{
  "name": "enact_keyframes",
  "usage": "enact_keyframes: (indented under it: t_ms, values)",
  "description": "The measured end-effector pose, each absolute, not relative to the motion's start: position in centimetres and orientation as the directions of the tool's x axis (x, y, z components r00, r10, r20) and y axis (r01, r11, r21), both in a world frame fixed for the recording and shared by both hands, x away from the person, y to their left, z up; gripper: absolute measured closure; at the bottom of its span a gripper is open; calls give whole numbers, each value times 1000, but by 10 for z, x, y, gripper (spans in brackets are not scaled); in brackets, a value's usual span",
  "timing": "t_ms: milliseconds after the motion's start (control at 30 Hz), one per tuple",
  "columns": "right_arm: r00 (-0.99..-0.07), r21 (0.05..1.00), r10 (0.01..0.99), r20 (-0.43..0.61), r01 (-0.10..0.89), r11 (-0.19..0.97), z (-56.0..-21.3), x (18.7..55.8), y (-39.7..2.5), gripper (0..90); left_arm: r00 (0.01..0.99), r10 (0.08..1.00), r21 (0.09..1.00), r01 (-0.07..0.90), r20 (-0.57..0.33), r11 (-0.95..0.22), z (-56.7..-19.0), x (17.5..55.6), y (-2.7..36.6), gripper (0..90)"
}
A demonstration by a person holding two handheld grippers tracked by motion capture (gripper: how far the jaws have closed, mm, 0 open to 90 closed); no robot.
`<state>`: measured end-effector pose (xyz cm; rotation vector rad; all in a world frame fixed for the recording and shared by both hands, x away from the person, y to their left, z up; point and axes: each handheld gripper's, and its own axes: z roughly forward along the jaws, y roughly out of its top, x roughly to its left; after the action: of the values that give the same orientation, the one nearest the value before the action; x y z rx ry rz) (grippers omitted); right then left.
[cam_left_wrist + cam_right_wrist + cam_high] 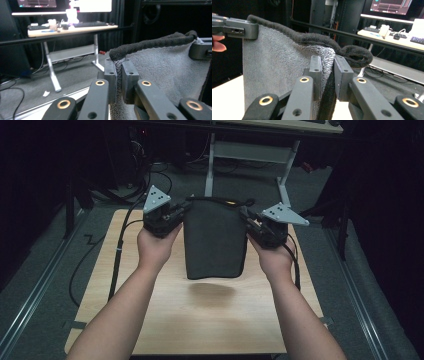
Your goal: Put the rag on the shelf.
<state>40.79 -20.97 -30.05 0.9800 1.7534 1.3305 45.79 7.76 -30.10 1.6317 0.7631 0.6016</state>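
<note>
I held the towel up, both grippers clamped on its 2 top corners; next I judged it needed lowering flat.

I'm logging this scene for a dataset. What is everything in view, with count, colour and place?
Towel: one, dark grey with a thick rolled black hem, held up above the table by its top corners and hanging free, its shadow on the tabletop.
Table: one, light wood top, under the towel.
Desk: one, pale top on white legs, beyond the table, carrying keyboards and small items too blurred to name.
Monitors: at least two, lit, behind the desk.
Cables: several, black, on the grey floor.
Left tool: black, grey plate on top, shut on the towel's left corner.
Right tool: the same, shut on the right corner.
Forearms: two, bare.
</note>
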Motion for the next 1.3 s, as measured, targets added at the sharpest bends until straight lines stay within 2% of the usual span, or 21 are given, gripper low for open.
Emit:
enact_keyframes:
  t_ms: [233, 300, 633, 967, 1067, 1300]
  values:
    - [-459, 963, 883, -94, 181, 197, -306, 449, -214, 792, 644, 765, 972, 187, -14, -140, -313, 498, 74, 841]
    - [-459, 961, 884, -91, 192, 199, -310, 458, -215, 792, 642, 766, 970, 209, -40, -124, -319, 506, 74, 841]
    - [-461, 934, 885, -60, 287, 213, -347, 493, -221, 792, 640, 768, 938, 285, -32, -199, -360, 531, 68, 839]
    - [-472, 906, 880, -49, 349, 237, -385, 501, -225, 793, 663, 741, 910, 366, -108, -194, -404, 538, 71, 846]
    - [-482, 908, 876, -10, 362, 210, -390, 501, -228, 794, 664, 736, 907, 379, -128, -184, -411, 537, 72, 846]
    - [-491, 903, 871, -7, 372, 217, -400, 498, -228, 793, 661, 733, 898, 406, -159, -171, -419, 534, 75, 847]
